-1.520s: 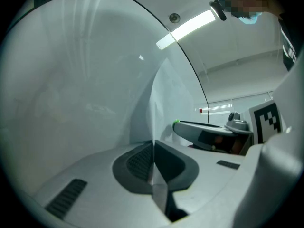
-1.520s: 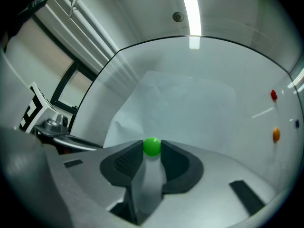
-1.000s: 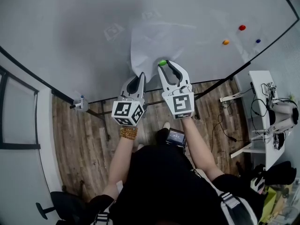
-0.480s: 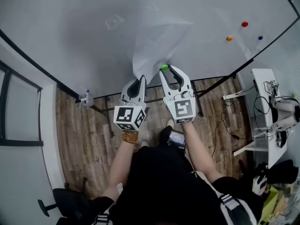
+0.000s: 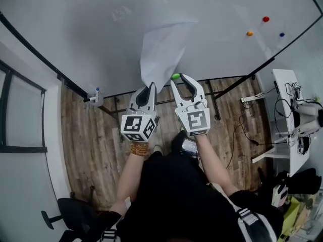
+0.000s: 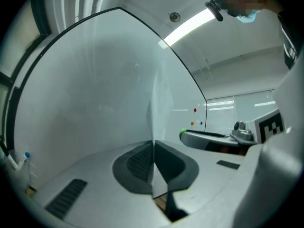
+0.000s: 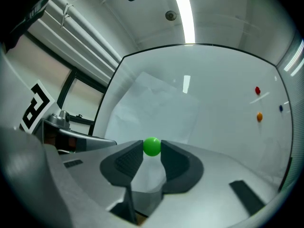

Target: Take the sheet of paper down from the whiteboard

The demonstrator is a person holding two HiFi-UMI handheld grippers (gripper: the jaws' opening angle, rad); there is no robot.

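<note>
The white sheet of paper (image 5: 161,52) stands curled, away from the whiteboard (image 5: 91,24), and my left gripper (image 5: 152,86) is shut on its lower edge. In the left gripper view the paper (image 6: 154,113) runs edge-on up from the closed jaws of the left gripper (image 6: 153,148). Just to the right, my right gripper (image 5: 177,77) holds a small green ball magnet (image 5: 175,76) at its tips. The right gripper view shows the magnet (image 7: 152,146) pinched between the pads of the right gripper (image 7: 152,149), with the paper (image 7: 152,108) behind it.
Red (image 5: 266,19), orange (image 5: 249,34) and blue (image 5: 281,35) magnets stick to the board's right part. A marker holder (image 5: 96,97) hangs at the board's lower left. The board's stand legs cross the wooden floor (image 5: 91,150). A white desk (image 5: 288,110) with cables stands at the right.
Both grippers have drawn back from the board toward the person. The paper, earlier flat against the board, has come off it and now curls free above the left gripper.
</note>
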